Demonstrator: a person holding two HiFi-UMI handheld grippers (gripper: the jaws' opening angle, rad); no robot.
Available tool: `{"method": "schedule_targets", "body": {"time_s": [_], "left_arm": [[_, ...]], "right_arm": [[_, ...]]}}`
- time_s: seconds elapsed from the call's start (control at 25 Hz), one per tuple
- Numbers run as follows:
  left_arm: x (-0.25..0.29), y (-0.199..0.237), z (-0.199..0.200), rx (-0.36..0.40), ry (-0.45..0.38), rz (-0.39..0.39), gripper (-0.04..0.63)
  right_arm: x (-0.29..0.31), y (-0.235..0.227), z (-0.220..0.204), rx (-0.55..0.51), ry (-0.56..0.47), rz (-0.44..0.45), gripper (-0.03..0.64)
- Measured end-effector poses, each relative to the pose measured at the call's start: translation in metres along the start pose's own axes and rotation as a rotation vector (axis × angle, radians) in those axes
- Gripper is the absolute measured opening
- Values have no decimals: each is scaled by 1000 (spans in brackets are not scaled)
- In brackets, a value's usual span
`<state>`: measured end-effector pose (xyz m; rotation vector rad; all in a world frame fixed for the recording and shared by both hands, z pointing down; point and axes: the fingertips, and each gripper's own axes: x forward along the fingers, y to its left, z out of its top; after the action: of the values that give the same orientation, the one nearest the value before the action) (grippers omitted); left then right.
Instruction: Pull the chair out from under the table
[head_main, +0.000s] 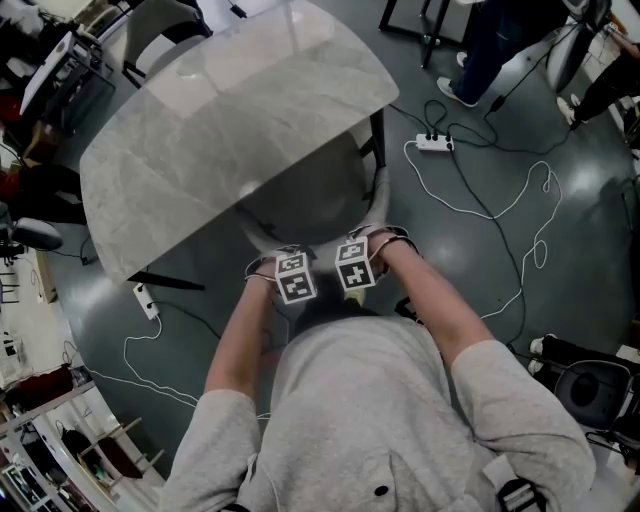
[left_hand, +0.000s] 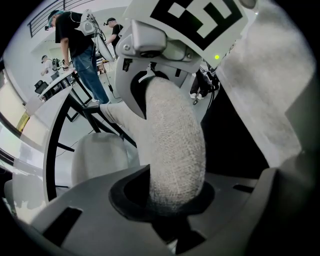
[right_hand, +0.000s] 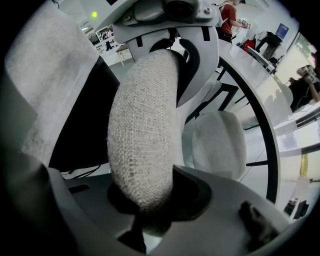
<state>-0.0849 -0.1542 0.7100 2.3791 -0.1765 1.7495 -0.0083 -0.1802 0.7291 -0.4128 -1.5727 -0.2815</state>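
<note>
Two tools are clamping the backrest (left_hand: 175, 145) of the chair (head_main: 300, 212). The left tool (left_hand: 172, 202) and the right tool (right_hand: 147, 202) are each closing narrow on the padded, woven-fabric top edge, side by side near its middle. The chair is sitting tucked under the round bench (head_main: 200, 130), with the seat mostly beneath the top and the backrest toward the person.

Judgement: the padding is probably giving a little under the pads, with a stiffer frame inside taking the pull. The coarse weave is offering friction, so slipping looks unlikely. Weight is probably moderate, and the legs should be sliding readily over the smooth floor (head_main: 600, 230). The top edge is looking like the sensible hold.

Containers: none are showing.
</note>
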Motion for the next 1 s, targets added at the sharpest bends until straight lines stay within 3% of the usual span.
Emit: {"method": "schedule_targets", "body": {"time_s": [1.0], "left_arm": [[6, -45, 12, -7, -5, 9, 100]], "right_arm": [[1, 47, -3, 0, 13, 8, 104]]}}
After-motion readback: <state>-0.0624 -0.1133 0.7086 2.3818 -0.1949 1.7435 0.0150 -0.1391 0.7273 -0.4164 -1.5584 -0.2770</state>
